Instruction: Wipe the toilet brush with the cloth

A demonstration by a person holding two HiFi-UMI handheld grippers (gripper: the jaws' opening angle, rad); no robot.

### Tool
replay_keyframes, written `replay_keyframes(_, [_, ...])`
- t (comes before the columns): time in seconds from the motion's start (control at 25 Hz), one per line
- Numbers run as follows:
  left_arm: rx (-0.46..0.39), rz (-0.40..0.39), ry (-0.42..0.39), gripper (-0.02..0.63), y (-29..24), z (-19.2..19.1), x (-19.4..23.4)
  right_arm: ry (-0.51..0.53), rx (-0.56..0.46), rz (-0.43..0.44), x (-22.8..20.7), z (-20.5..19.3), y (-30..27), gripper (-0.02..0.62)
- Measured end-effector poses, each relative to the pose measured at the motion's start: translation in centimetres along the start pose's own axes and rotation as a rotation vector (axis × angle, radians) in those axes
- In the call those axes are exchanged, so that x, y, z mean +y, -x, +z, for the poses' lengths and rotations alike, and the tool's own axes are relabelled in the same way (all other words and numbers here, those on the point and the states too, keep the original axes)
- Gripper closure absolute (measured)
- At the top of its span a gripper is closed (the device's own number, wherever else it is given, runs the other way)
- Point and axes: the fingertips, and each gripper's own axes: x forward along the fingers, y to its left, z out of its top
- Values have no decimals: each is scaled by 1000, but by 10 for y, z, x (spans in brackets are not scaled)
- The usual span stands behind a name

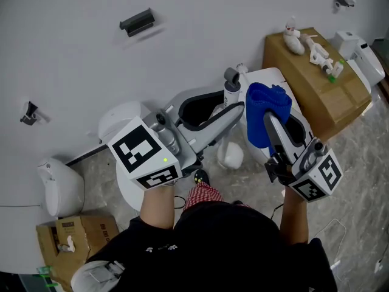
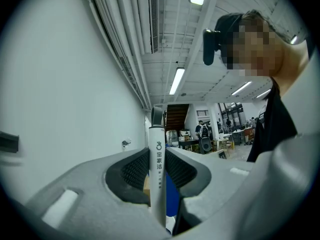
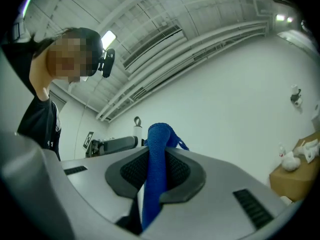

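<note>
The toilet brush has a white handle (image 1: pixel 231 93) with a grey loop on top, standing upright; a white round end (image 1: pixel 231 156) shows below the jaws. My left gripper (image 1: pixel 234 111) is shut on that handle, and the printed handle (image 2: pixel 158 174) runs up between its jaws (image 2: pixel 158 159). My right gripper (image 1: pixel 268 118) is shut on a folded blue cloth (image 1: pixel 265 109), which is raised just right of the handle and level with its upper part. In the right gripper view the cloth (image 3: pixel 155 169) stands up between the jaws (image 3: pixel 156 165), with the handle's loop (image 3: pixel 137 121) just left of it.
A white toilet (image 1: pixel 271 78) with a dark bowl lies below both grippers. A cardboard box (image 1: pixel 316 90) with small white figures stands at the right, by white fittings (image 1: pixel 360 55). A white bin-like object (image 1: pixel 58 187) and another carton (image 1: pixel 79 231) stand at the lower left.
</note>
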Motion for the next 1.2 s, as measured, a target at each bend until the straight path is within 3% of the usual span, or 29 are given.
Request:
replay_keyframes(0.56, [14,7,7,504,-2,-4,3,12,-111,72,43,57,-13,531])
replay_keyframes(0.76, [24,6,1,505,-2,-6,2,85,-87,116,55,53,-17,531])
replay_keyframes(1.04, [40,10,4,505,-4,-11,2,154,8,114,60,34,-26,531])
replay_keyframes(1.2, [38,12,17,505,-3,-11,5,177,13,112,61,33,-31,531])
